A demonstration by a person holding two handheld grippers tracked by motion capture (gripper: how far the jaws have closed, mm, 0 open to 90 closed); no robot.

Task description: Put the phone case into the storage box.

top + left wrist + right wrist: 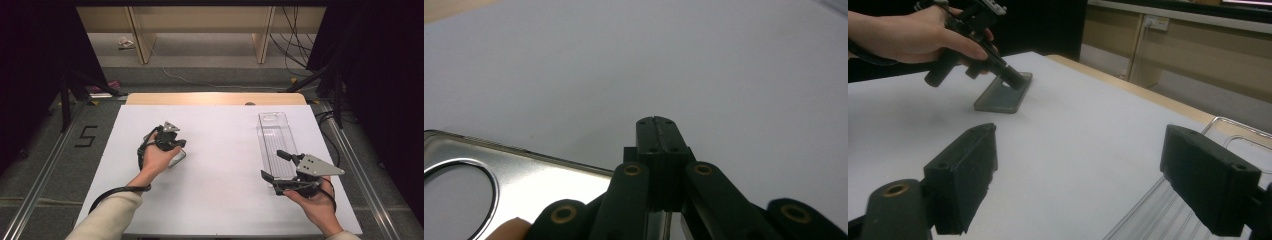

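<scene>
A flat silvery plate with a round hole [524, 175] lies on the white sheet left of centre; in the high view the plate [178, 159] peeks out from under a hand. My left gripper [656, 124] has its jaws pressed together over the plate's end, with nothing seen between them. From the right gripper view the left gripper [1015, 80] touches the top of the grey plate [1000, 97]. My right gripper [275, 165] stands open at the near end of a long clear plastic tray [274, 131]. Its jaws [1078, 165] are wide apart with nothing in them.
A white sheet [220, 150] covers the table, with a wooden edge [215, 98] at the far side. The clear tray's rim [1233, 125] lies beside my right jaw. Black stands and cables sit on the floor on both sides.
</scene>
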